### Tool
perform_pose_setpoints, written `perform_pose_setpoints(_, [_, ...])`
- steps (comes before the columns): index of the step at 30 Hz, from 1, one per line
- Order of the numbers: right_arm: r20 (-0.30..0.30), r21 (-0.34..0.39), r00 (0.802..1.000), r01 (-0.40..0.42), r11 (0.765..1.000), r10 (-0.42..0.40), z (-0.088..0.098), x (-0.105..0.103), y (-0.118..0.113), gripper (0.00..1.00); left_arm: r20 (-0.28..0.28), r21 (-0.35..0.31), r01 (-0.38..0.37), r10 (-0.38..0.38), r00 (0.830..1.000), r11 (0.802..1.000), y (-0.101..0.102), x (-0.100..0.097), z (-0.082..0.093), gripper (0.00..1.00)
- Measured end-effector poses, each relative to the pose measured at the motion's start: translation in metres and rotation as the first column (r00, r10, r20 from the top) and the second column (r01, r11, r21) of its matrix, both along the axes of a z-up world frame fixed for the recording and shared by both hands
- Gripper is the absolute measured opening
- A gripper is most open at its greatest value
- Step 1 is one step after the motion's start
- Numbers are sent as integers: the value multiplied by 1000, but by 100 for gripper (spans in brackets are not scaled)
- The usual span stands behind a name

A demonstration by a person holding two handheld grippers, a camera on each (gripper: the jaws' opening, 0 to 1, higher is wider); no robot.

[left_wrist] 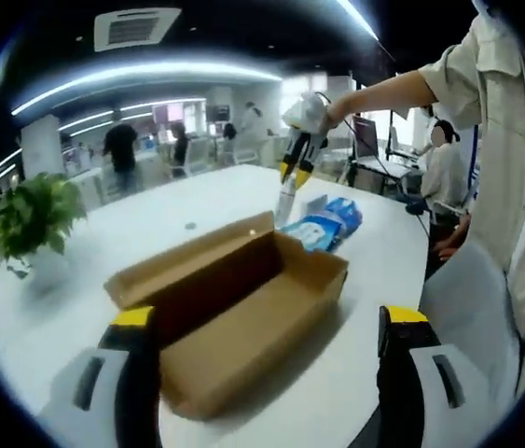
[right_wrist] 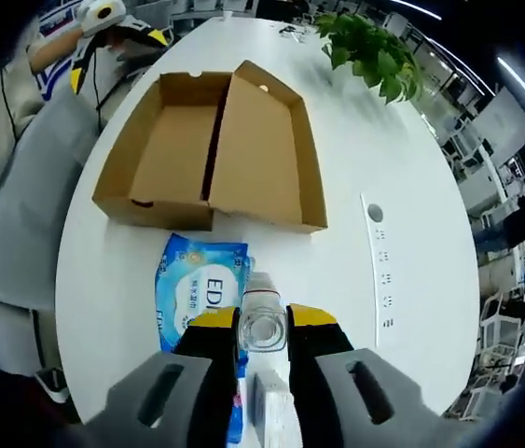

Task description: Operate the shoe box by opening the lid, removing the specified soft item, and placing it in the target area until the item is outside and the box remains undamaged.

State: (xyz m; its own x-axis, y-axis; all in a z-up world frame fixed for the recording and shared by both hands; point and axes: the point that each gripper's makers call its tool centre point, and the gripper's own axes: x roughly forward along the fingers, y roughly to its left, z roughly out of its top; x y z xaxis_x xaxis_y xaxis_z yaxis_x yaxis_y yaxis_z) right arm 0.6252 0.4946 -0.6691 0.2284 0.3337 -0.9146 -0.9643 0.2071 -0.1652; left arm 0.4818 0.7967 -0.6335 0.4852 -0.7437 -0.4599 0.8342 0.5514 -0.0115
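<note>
The brown cardboard shoe box (left_wrist: pixel 243 313) lies open on the white table, its lid (left_wrist: pixel 192 257) folded back and its inside bare. In the right gripper view the box (right_wrist: pixel 173 154) and its lid (right_wrist: pixel 262 159) lie side by side. A blue pack of wipes (right_wrist: pixel 201 289) rests on the table just outside the box, and it is the blue pack (left_wrist: pixel 332 224) beyond the box's far end. My right gripper (right_wrist: pixel 263 319) is shut on a small clear bottle (right_wrist: pixel 264 327) above that pack. A hand holds the right gripper (left_wrist: pixel 295 173) aloft. My left gripper (left_wrist: pixel 269 322) stands open, near the box's front.
A potted plant (left_wrist: pixel 34 219) stands at the table's left edge. A socket strip (right_wrist: pixel 379 271) is set into the tabletop. A grey chair (right_wrist: pixel 29 215) and a person in a beige shirt (left_wrist: pixel 514 140) are beside the table. Other people stand far behind.
</note>
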Motion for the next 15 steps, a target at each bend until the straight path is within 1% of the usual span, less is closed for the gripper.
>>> perform_pose_setpoints(3, [-2, -31, 1000, 0, 1000, 0, -7, 5, -6, 17, -6, -7, -16, 16, 1000, 1000, 4, 2, -1, 100])
perform_pose_setpoints(8, [-26, -68, 1000, 8, 998, -10, -17, 9, -15, 17, -17, -10, -39, 39, 999, 999, 8, 3, -5, 99])
perform_pose_setpoints(15, [-46, -105, 999, -5, 994, 0, -27, 12, -20, 17, -32, -16, -56, 55, 998, 998, 10, 1, -11, 98])
